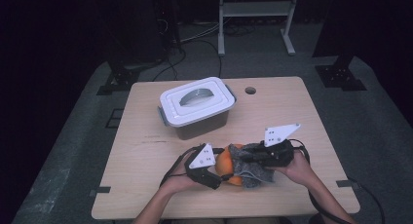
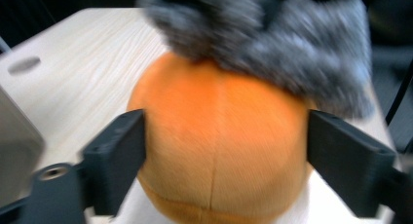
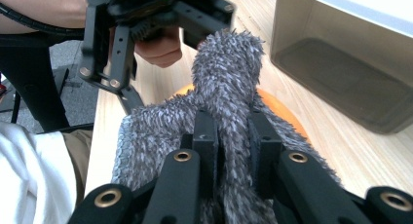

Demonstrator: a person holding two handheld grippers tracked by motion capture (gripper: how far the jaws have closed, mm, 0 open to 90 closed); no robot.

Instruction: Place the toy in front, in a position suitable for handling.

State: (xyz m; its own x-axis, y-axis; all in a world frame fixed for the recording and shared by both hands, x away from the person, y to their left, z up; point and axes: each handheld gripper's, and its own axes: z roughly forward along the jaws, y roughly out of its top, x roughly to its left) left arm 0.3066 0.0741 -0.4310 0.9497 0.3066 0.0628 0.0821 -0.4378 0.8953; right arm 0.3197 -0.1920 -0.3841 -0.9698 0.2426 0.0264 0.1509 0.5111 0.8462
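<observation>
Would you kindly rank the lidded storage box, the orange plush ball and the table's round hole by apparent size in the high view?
1. lidded storage box
2. orange plush ball, partly covered by grey fuzzy cloth
3. round hole

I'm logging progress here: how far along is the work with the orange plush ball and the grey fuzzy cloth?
Done: the grey cloth lies draped over the orange ball. In hand: the right gripper pinches a fold of cloth, while the left gripper straddles the ball, jaws apart. Left: the lidded box stays shut, nothing put away.
</observation>
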